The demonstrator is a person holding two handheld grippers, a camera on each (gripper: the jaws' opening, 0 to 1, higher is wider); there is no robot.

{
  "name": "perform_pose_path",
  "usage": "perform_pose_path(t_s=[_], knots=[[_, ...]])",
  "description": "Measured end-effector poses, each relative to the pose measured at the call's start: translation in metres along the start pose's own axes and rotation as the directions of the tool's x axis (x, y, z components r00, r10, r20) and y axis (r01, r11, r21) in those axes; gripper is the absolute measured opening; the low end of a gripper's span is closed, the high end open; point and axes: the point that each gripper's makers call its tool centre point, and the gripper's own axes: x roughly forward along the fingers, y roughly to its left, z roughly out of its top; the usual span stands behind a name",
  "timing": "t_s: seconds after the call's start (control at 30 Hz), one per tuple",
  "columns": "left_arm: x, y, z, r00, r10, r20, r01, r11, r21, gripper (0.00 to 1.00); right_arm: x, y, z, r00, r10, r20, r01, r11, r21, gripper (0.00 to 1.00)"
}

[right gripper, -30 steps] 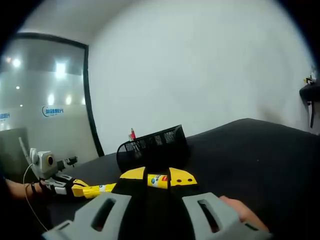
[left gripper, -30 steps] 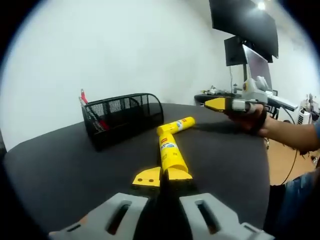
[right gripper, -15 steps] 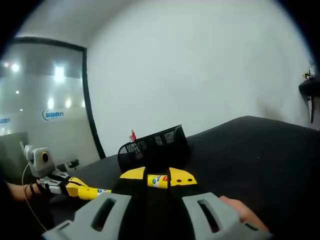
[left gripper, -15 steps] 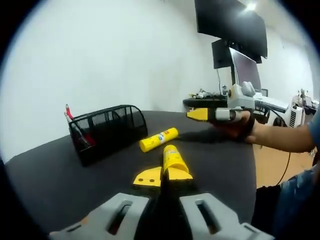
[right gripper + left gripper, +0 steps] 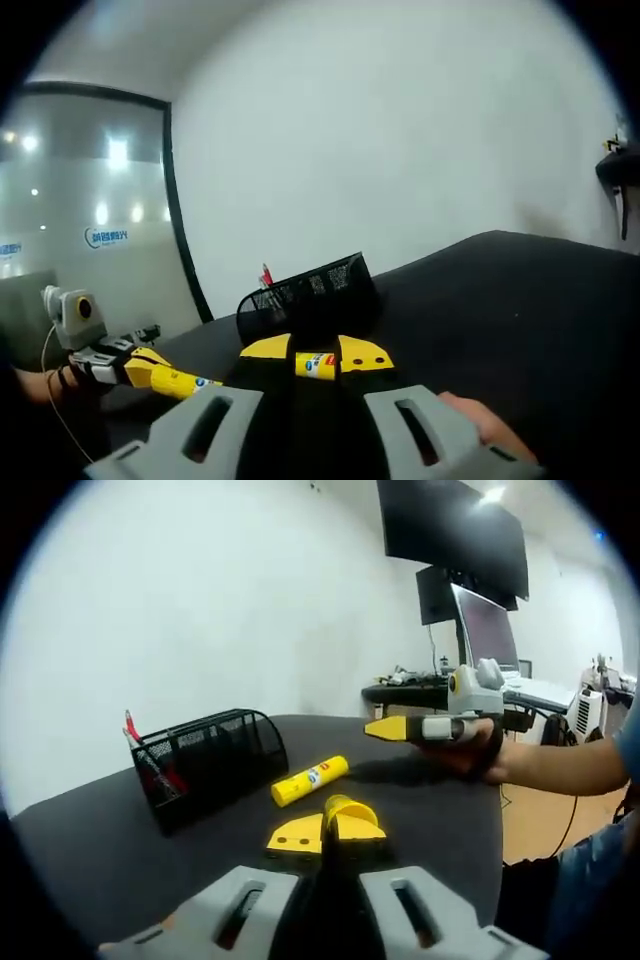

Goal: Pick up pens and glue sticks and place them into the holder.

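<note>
My left gripper [image 5: 325, 832] is shut on a yellow glue stick [image 5: 346, 811], which points away from the camera, lifted off the black table [image 5: 420, 810]. A second glue stick [image 5: 309, 780] lies on the table beyond it. The black mesh holder [image 5: 205, 763] stands to the left with a red pen [image 5: 134, 731] in it. My right gripper [image 5: 315, 352] is shut across another yellow glue stick [image 5: 315, 365], held in the air in front of the holder [image 5: 310, 293]. That gripper [image 5: 388, 728] also appears at the right of the left gripper view. The left gripper [image 5: 158, 374] shows at the left of the right gripper view.
A person's hand and forearm [image 5: 540, 765] hold the right gripper over the table's right edge. Behind it stand a desk with a laptop [image 5: 485, 630] and wall screens [image 5: 455, 525]. A white wall lies behind the holder, and a glass partition [image 5: 90, 220] is at the left.
My left gripper has lifted and tipped up its glue stick, which now looks much shorter. The loose glue stick stays on the table. The right gripper keeps its grip, hardly moving.
</note>
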Motion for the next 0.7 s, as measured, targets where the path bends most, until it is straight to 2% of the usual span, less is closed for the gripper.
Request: perform_pose_path(t_s=[0.43, 0.6, 0.7], knots=[[-0.002, 0.000, 0.010, 0.998, 0.018, 0.059, -0.016, 0.999, -0.034, 0.00, -0.003, 0.009, 0.000, 0.998, 0.057, -0.005, -0.057, 0.994, 0.088, 0.16], [-0.004, 0.002, 0.021, 0.996, 0.020, 0.086, -0.017, 0.999, -0.038, 0.00, -0.004, 0.013, 0.000, 0.997, 0.077, -0.001, -0.077, 0.989, 0.123, 0.18], [-0.006, 0.004, 0.032, 0.993, 0.023, 0.116, -0.018, 0.999, -0.044, 0.00, -0.004, 0.014, 0.001, 0.995, 0.101, 0.000, -0.099, 0.978, 0.183, 0.20]])
